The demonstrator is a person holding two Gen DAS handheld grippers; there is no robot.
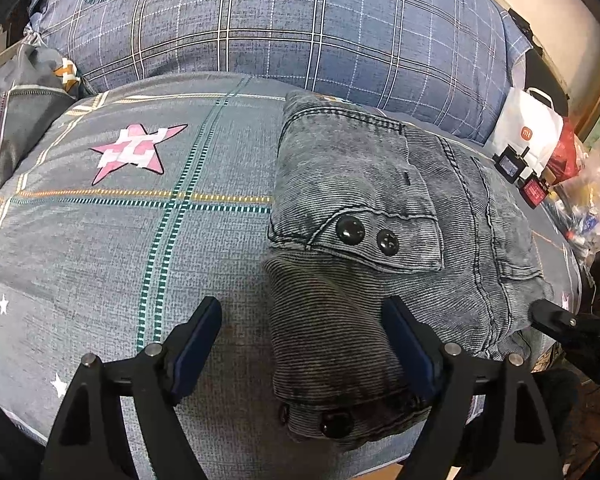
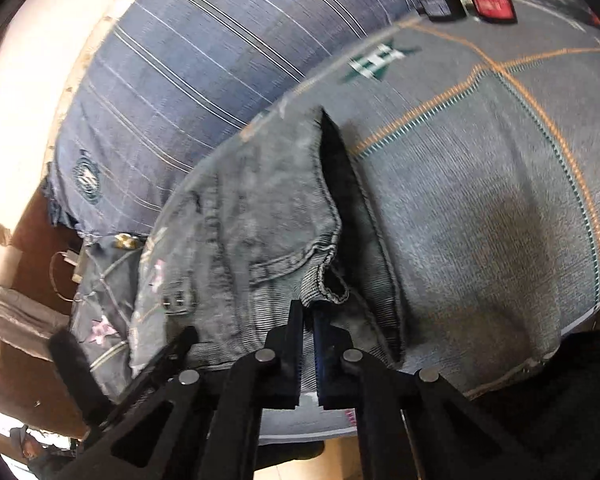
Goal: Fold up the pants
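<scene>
Grey-blue washed denim pants (image 1: 384, 240) lie folded in a thick bundle on the bed, a pocket flap with two dark snaps on top. My left gripper (image 1: 300, 340) is open, its jaws wide apart over the bundle's near end, holding nothing. In the right wrist view the pants (image 2: 260, 220) lie left of centre. My right gripper (image 2: 308, 320) is shut on a hemmed edge of the denim at its near side. The right gripper's tip also shows in the left wrist view (image 1: 556, 320) at the bundle's right edge.
The bed has a grey plaid cover with a pink star (image 1: 134, 152). A blue plaid pillow (image 1: 280, 20) lies behind. A white paper bag (image 1: 528, 132), small boxes (image 1: 534, 190) and plastic bags (image 1: 592, 200) sit at the right. The bed's edge is close below.
</scene>
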